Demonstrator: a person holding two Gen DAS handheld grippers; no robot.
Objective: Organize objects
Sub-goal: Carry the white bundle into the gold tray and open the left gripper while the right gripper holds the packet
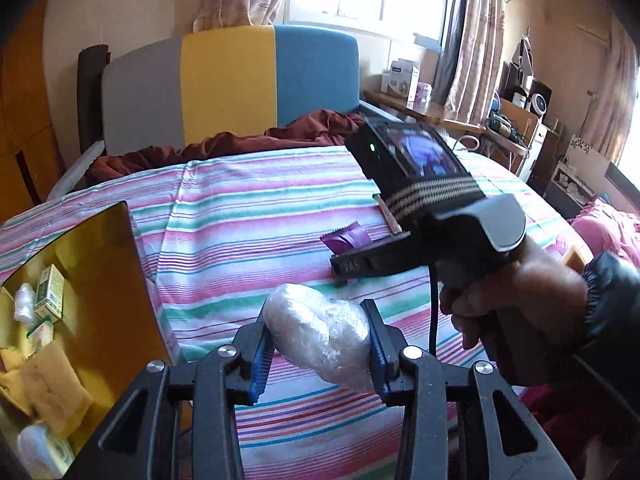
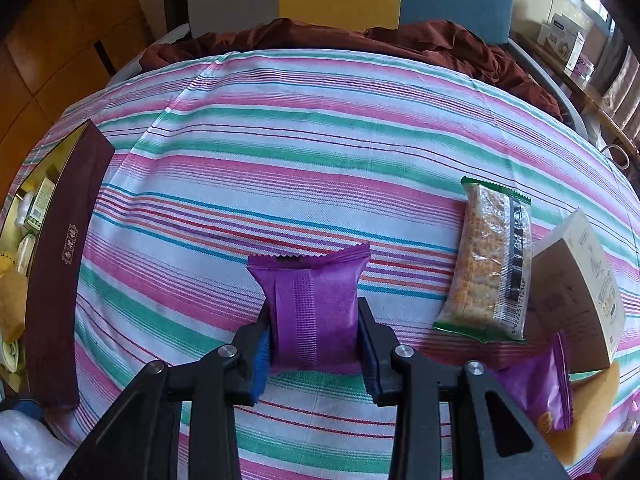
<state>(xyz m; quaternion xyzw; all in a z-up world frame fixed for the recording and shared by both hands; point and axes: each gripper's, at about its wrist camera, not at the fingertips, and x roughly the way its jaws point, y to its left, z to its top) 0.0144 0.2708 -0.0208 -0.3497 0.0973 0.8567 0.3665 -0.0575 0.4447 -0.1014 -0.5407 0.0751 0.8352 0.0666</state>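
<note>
My left gripper [image 1: 318, 344] is shut on a white plastic-wrapped bundle [image 1: 320, 340] and holds it above the striped bedsheet [image 1: 248, 216]. My right gripper [image 2: 314, 344] is shut on a purple snack packet [image 2: 314, 308], low over the sheet; the packet also shows in the left wrist view [image 1: 346, 238] under the right gripper's body [image 1: 424, 200]. A dark box with a yellow inside [image 1: 92, 280] stands at the left and holds several small packets; its maroon wall shows in the right wrist view [image 2: 64, 256].
A clear cracker pack with green ends [image 2: 490, 260], a beige carton [image 2: 576, 292], a second purple packet [image 2: 536, 388] and a yellow pouch [image 2: 592, 408] lie at the right. A brown blanket [image 2: 360, 40] and a grey-yellow-blue headboard [image 1: 228, 84] are at the far end.
</note>
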